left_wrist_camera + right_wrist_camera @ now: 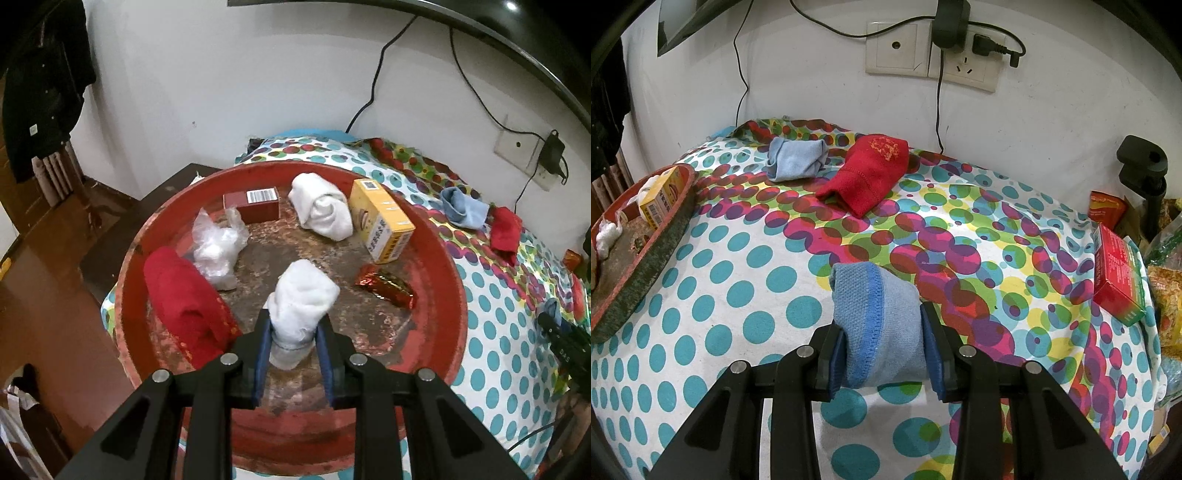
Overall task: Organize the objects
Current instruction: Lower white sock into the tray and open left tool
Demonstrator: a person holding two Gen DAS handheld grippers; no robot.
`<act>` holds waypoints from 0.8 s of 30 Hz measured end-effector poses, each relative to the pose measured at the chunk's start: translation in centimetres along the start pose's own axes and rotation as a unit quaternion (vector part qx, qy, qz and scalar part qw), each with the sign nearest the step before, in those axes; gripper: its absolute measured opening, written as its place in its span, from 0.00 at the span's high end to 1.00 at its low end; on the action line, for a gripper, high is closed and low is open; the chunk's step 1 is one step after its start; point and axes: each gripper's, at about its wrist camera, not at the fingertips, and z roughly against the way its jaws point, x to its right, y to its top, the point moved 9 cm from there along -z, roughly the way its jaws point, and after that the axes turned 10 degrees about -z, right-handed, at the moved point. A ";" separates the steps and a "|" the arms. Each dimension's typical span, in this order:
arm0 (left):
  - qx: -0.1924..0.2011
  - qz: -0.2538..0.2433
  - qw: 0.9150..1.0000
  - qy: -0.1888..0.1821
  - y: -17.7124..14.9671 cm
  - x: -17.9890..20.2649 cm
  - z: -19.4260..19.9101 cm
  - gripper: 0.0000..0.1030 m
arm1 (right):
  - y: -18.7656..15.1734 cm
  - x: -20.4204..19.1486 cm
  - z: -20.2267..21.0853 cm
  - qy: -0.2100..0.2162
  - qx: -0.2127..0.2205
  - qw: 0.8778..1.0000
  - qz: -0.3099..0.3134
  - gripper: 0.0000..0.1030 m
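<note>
My left gripper [293,328] is shut on a rolled white sock [301,295] and holds it over the round red tray [448,266]. In the tray lie a red sock roll [181,295], another white sock roll [321,210], a crumpled clear plastic bag [218,251], a dark red box [255,205], a yellow box [384,221] and a shiny red wrapper [384,288]. My right gripper [882,339] is shut on a rolled light blue sock [879,317] just above the dotted tablecloth [738,295]. Another blue sock roll [796,158] and a red sock roll [868,173] lie on the cloth farther back.
The tray's edge [646,254] shows at the left of the right wrist view. A red and green box [1119,273] lies at the table's right edge beside snack packets [1167,295] and a black clamp stand [1145,173]. Wall sockets [931,55] with cables hang behind the table.
</note>
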 end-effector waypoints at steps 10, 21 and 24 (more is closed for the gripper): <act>-0.012 0.005 1.000 0.019 -0.6 -1.7 -1.0 0.76 | 0.1 -0.2 -0.1 -0.001 -0.001 1.000 0.000 0.67; -0.035 0.021 0.999 0.015 -1.0 -1.8 -1.3 0.69 | 0.1 -0.3 -0.2 -0.003 -0.001 1.000 0.000 0.66; -0.035 0.023 0.999 0.013 -0.9 -1.8 -1.1 0.65 | 0.0 -0.3 -0.2 -0.004 -0.002 1.000 0.000 0.66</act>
